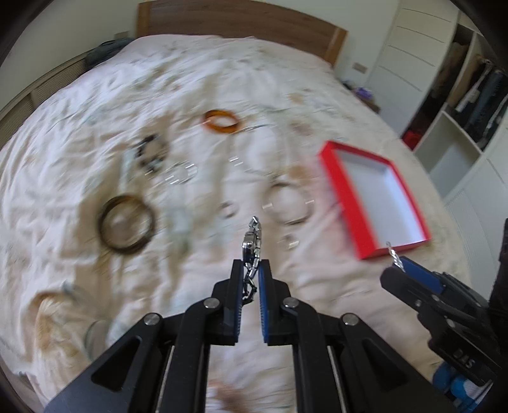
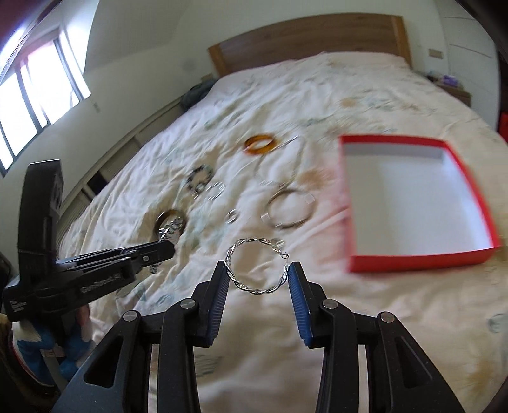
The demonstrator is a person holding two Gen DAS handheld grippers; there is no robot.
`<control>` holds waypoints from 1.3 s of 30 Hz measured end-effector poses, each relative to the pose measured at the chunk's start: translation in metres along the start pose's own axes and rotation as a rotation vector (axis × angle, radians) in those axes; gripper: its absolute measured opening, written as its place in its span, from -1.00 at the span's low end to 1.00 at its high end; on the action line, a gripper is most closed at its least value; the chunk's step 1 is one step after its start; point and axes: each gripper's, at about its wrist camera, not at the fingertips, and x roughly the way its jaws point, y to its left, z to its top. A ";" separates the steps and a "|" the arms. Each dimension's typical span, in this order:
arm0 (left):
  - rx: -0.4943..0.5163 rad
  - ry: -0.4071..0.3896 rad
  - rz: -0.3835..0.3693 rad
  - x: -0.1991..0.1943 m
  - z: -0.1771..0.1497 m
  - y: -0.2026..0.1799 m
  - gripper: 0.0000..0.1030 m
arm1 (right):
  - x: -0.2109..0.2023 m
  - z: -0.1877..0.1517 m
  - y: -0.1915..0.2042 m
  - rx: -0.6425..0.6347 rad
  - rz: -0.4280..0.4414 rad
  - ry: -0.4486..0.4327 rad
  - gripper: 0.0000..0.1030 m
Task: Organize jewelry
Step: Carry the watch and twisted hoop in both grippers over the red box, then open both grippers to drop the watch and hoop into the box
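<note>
My left gripper is shut on a silver chain bracelet and holds it above the bed; it also shows in the right wrist view. My right gripper is shut on a twisted silver hoop earring, pinched across its width; it shows in the left wrist view at the right. An open red box with a white inside lies empty on the bed, to the right in both views. An amber bangle, a dark brown bangle, a silver bangle and a beaded bracelet lie on the sheet.
The bed has a wrinkled cream floral sheet and a wooden headboard. More small rings and bangles lie at the left near edge. Open white shelving with clothes stands at the right. A window is at the left.
</note>
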 end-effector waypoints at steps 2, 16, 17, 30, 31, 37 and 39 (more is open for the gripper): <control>0.019 -0.002 -0.034 0.001 0.012 -0.021 -0.84 | -0.011 0.007 -0.018 0.009 -0.034 -0.023 -0.26; 0.160 0.073 -0.193 0.100 0.083 -0.155 -0.83 | 0.018 0.077 -0.156 0.019 -0.208 0.000 -0.26; 0.159 0.092 -0.195 0.113 0.085 -0.159 -0.84 | 0.024 0.078 -0.161 0.019 -0.212 0.011 -0.26; 0.135 0.191 -0.103 0.185 0.073 -0.145 -0.81 | 0.078 0.073 -0.182 -0.032 -0.218 0.124 -0.24; 0.129 0.193 -0.099 0.185 0.072 -0.143 -0.81 | 0.079 0.073 -0.179 -0.044 -0.223 0.130 -0.24; 0.118 0.200 -0.046 0.182 0.068 -0.130 -0.83 | 0.081 0.071 -0.168 -0.088 -0.230 0.158 -0.23; 0.113 0.203 -0.043 0.181 0.070 -0.128 -0.83 | 0.083 0.069 -0.166 -0.093 -0.234 0.165 -0.23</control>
